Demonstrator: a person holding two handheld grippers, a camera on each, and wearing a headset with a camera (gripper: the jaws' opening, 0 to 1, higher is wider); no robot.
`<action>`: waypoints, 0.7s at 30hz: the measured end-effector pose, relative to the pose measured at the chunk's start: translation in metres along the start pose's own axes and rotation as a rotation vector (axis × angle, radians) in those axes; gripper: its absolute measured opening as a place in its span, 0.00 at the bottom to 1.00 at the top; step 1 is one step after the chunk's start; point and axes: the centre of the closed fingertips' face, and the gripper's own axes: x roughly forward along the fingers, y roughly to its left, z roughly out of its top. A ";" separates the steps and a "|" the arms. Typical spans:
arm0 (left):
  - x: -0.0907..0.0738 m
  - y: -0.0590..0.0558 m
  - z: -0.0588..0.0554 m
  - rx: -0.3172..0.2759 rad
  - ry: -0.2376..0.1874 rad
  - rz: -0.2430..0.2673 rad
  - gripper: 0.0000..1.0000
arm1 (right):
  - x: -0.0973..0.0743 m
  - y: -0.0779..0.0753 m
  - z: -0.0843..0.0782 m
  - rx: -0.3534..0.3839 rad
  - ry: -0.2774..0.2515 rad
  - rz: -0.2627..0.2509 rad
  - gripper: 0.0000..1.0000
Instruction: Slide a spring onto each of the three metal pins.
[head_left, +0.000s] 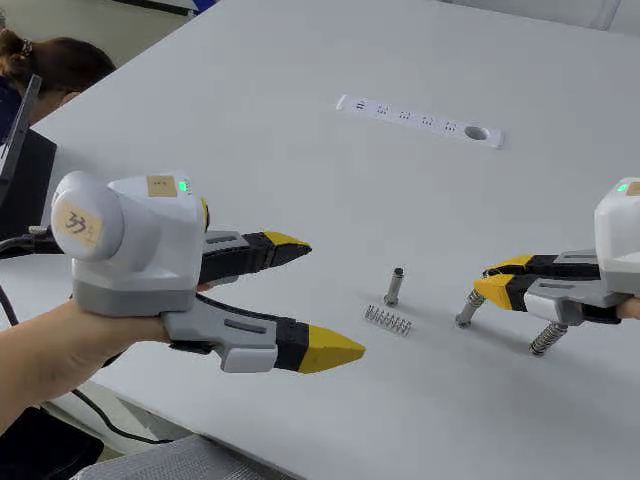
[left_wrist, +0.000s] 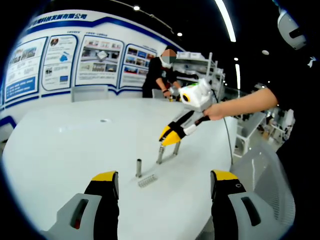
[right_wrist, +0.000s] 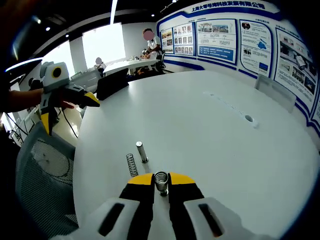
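- Left claw: nearest the viewer, jaws wide apart, held above the near edge of the tabletop.
- Right claw: jaws closed on a spring seated over one pin.
- Second pin: spring-covered, standing near the first.
- Bare pin: upright, with a loose spring lying just beside it.

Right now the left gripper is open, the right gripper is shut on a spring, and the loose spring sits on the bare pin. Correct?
Not quite. The loose spring is not on the bare pin; it lies flat on the table beside it, as the head view shows. The rest holds: the left gripper is open, and the right gripper is shut on a spring.
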 end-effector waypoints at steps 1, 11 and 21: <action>0.000 0.000 0.000 -0.002 0.001 0.000 0.77 | 0.002 0.000 -0.002 -0.006 0.009 -0.003 0.12; -0.001 -0.001 -0.004 0.016 0.028 -0.001 0.77 | 0.015 0.004 -0.014 -0.081 0.051 -0.007 0.12; -0.004 0.000 0.002 0.004 0.009 0.006 0.77 | 0.022 0.003 -0.026 -0.094 0.086 -0.009 0.12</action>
